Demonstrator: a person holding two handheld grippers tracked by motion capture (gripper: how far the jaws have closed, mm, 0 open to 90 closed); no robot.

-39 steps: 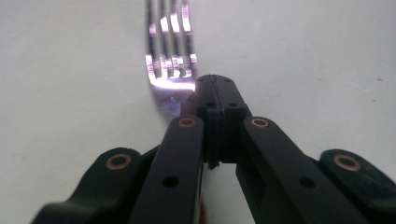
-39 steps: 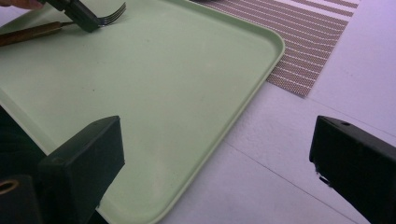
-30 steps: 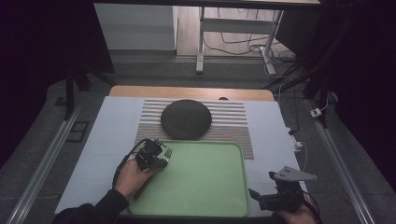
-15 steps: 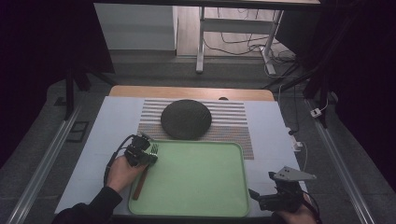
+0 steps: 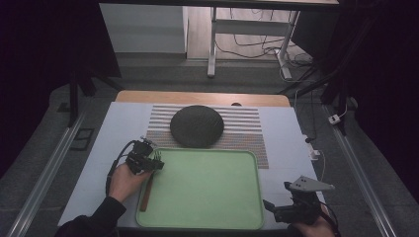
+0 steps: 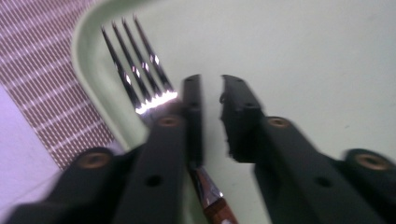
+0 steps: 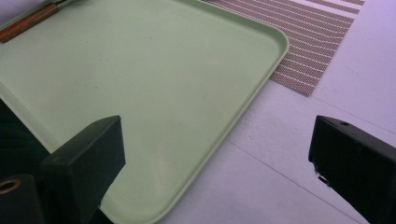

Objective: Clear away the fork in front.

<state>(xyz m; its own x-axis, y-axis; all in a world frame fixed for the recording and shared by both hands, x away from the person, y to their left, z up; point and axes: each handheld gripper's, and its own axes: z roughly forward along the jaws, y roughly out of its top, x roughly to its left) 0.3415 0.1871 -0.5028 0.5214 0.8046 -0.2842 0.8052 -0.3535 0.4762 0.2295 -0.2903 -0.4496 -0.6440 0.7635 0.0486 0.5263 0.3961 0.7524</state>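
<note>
A fork [image 5: 146, 193] with a wooden handle lies along the left edge of the green tray [image 5: 207, 190]. My left gripper [image 5: 148, 160] hovers at the fork's head. In the left gripper view the tines [image 6: 135, 65] stick out left of the jaws, and the fork's neck runs under the left jaw. My left gripper [image 6: 210, 86] is open by a narrow gap, with bare tray [image 6: 303, 56] showing through it. My right gripper [image 5: 276, 210] is beside the tray's near right corner. In its own view the right gripper [image 7: 217, 135] stands wide open and holds nothing.
A dark round plate [image 5: 196, 126] rests on a striped placemat [image 5: 247, 133] just beyond the tray. The white table surface [image 5: 108, 143] runs along both sides. The fork's handle [image 7: 28, 22] and tray corner [image 7: 275, 42] appear in the right gripper view.
My left gripper has moved left from inside the tray to its left rim, and the fork now lies along that edge. The right gripper has stayed put.
</note>
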